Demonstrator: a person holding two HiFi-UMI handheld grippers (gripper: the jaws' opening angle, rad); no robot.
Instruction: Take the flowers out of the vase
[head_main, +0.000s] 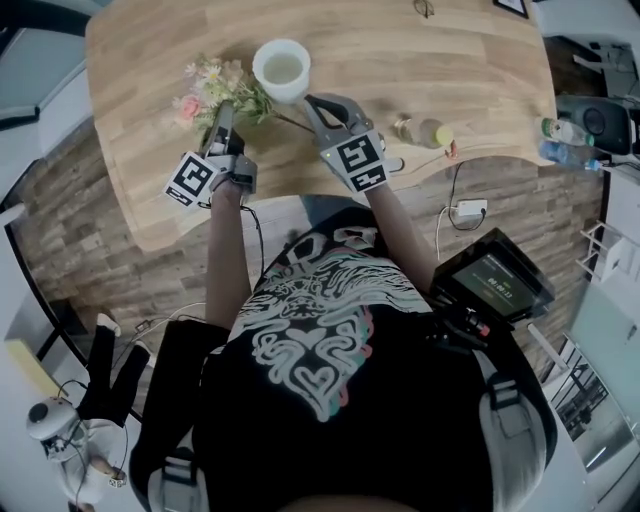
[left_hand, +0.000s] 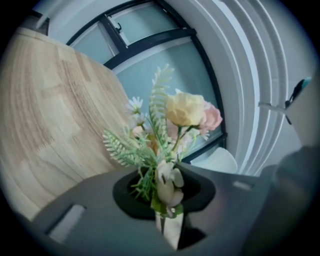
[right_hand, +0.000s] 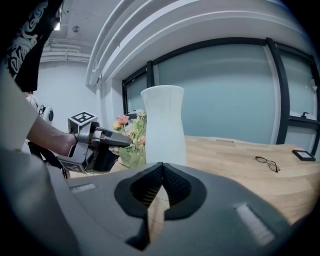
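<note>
The white vase (head_main: 281, 70) stands upright on the wooden table (head_main: 420, 70) with nothing in it. The bunch of flowers (head_main: 215, 90), pink and yellow blooms with green fern, is out of the vase and hangs to its left, low over the table. My left gripper (head_main: 224, 108) is shut on the flower stems (left_hand: 167, 200), and the blooms (left_hand: 187, 111) stick out past the jaws. My right gripper (head_main: 312, 103) is shut with nothing in it, just in front of the vase (right_hand: 162, 130). The right gripper view also shows the left gripper (right_hand: 95, 145) holding the flowers (right_hand: 131, 137).
A small bottle (head_main: 425, 131) lies on the table to the right of my right hand. A pair of glasses (right_hand: 267, 162) and a dark flat object (right_hand: 301, 155) sit farther back on the right. The table's front edge (head_main: 300, 200) runs close below both grippers.
</note>
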